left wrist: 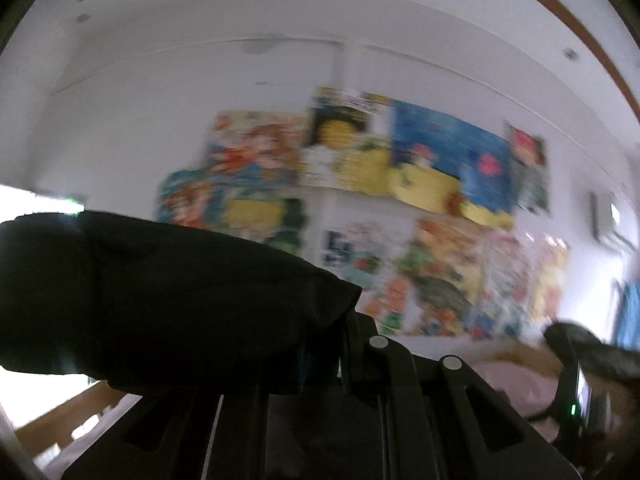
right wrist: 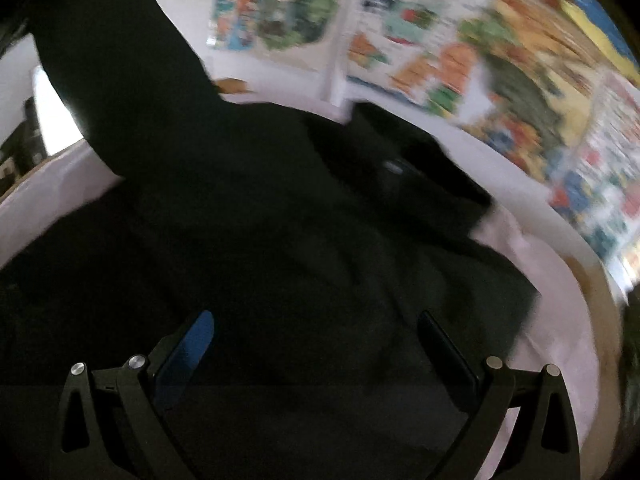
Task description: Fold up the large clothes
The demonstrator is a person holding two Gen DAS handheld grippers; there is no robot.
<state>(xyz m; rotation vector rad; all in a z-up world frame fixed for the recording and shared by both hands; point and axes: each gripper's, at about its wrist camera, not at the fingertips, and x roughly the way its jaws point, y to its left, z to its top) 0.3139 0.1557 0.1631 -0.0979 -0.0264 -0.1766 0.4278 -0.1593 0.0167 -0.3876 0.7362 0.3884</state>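
Note:
A large black garment (right wrist: 280, 240) lies spread on a pale pink sheet (right wrist: 552, 320) in the right wrist view; one part of it rises up at the upper left. My right gripper (right wrist: 316, 340) is open just above the garment, its two fingers wide apart and nothing between them. In the left wrist view my left gripper (left wrist: 324, 344) is shut on a fold of the black garment (left wrist: 160, 292), lifted high and tilted toward the wall. The other gripper (left wrist: 580, 384) shows at the lower right there.
A white wall covered with colourful posters (left wrist: 400, 200) stands behind the bed. A wooden bed frame (left wrist: 60, 424) shows at the lower left of the left wrist view. Both views are motion-blurred.

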